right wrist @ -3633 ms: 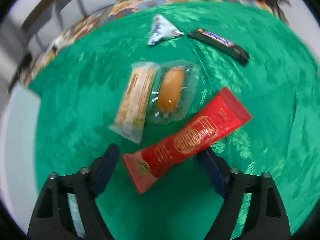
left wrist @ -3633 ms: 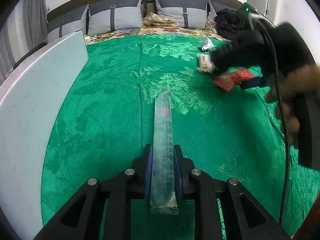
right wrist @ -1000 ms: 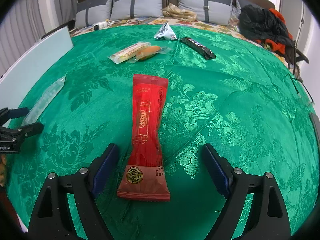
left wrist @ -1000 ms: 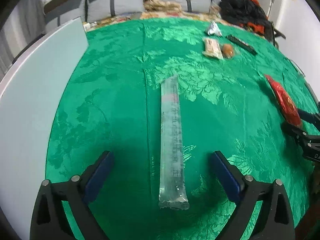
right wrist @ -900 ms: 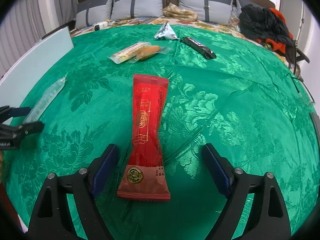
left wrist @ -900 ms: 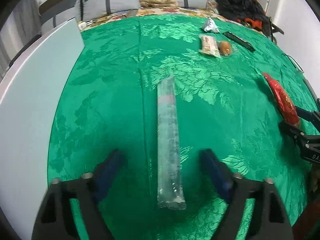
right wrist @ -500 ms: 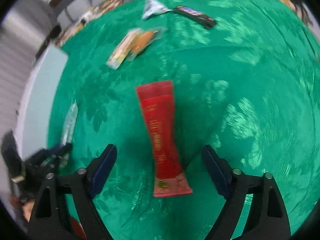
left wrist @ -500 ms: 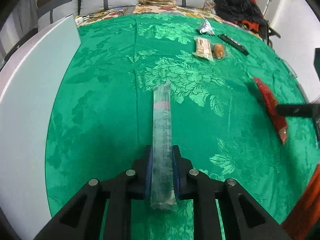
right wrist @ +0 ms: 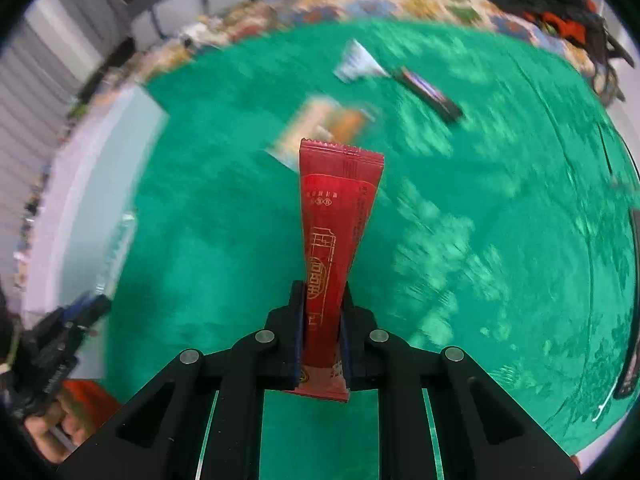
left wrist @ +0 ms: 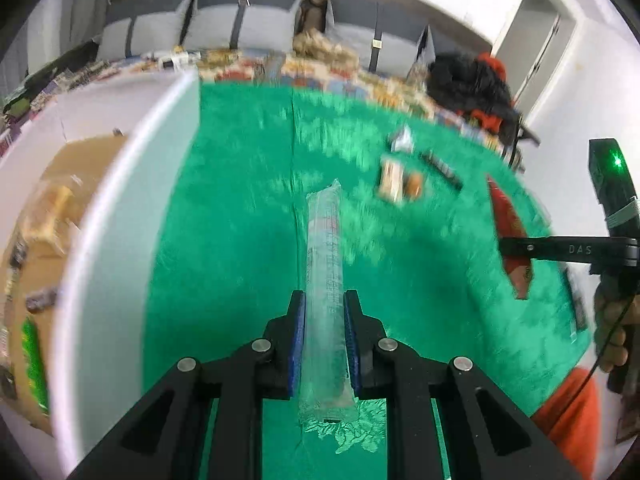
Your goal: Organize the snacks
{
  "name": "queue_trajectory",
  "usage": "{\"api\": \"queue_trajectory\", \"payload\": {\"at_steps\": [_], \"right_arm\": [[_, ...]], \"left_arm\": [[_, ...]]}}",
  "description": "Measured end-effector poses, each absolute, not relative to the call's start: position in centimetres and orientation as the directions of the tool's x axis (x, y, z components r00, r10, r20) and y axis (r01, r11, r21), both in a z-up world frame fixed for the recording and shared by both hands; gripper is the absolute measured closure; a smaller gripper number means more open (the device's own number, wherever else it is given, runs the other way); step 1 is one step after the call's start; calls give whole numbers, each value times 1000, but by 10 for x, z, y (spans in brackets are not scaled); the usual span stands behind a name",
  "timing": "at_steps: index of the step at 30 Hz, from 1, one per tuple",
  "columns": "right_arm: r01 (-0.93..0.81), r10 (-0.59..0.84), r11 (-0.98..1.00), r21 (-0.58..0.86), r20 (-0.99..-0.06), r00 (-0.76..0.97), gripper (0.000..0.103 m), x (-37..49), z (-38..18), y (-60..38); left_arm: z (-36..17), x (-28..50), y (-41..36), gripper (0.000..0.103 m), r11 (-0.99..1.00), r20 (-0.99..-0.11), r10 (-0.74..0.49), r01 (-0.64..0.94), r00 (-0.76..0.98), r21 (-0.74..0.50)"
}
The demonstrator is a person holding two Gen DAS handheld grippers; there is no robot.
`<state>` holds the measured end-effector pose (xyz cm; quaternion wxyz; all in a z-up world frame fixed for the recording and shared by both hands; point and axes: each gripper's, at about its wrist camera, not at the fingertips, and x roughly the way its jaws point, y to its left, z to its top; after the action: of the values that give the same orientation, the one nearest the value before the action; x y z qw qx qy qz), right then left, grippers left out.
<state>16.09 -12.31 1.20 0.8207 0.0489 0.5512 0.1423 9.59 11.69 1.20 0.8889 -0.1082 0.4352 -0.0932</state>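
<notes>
My left gripper (left wrist: 325,308) is shut on the near end of a long clear snack packet (left wrist: 324,236), which sticks out forward above the green cloth (left wrist: 240,240). My right gripper (right wrist: 323,300) is shut on the lower end of a red snack packet (right wrist: 340,208), its blue pads pressing both sides, and the packet is raised off the cloth. In the left wrist view the right gripper's finger (left wrist: 560,249) crosses the red packet (left wrist: 505,212) at the right edge. In the right wrist view the left gripper (right wrist: 86,308) and clear packet (right wrist: 120,240) show blurred at lower left.
A white box (left wrist: 120,208) with a cardboard floor and several snacks stands left of the cloth. Far on the cloth lie a silver packet (right wrist: 356,62), a dark bar (right wrist: 430,92), a beige bar (right wrist: 308,120) and an orange sausage pack (right wrist: 350,122). A hand (left wrist: 612,320) holds the right gripper.
Both grippers went from open around their packets to shut on them, the left first. Both have risen, lifting the clear and red packets off the cloth. The box's inside has come into view.
</notes>
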Motion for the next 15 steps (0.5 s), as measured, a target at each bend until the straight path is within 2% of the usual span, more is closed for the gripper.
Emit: {"api": "queue_trajectory", "payload": {"at_steps": [7,11,15], "right_arm": [[-401,484,854,331,-787,382,88,147,98,-7],[-532,587,763,368,-740,330,88,134,130,79],[-596,626,708,377,-727,284,88,126,130,145]], "left_arm": [[88,83,214,85,956,-680,-189,-25,709,-292],[103,73,279,85,969,-700,-38,-146,714,-201],[89,61,326,85,957,-737,59,-249,673,-151]]}}
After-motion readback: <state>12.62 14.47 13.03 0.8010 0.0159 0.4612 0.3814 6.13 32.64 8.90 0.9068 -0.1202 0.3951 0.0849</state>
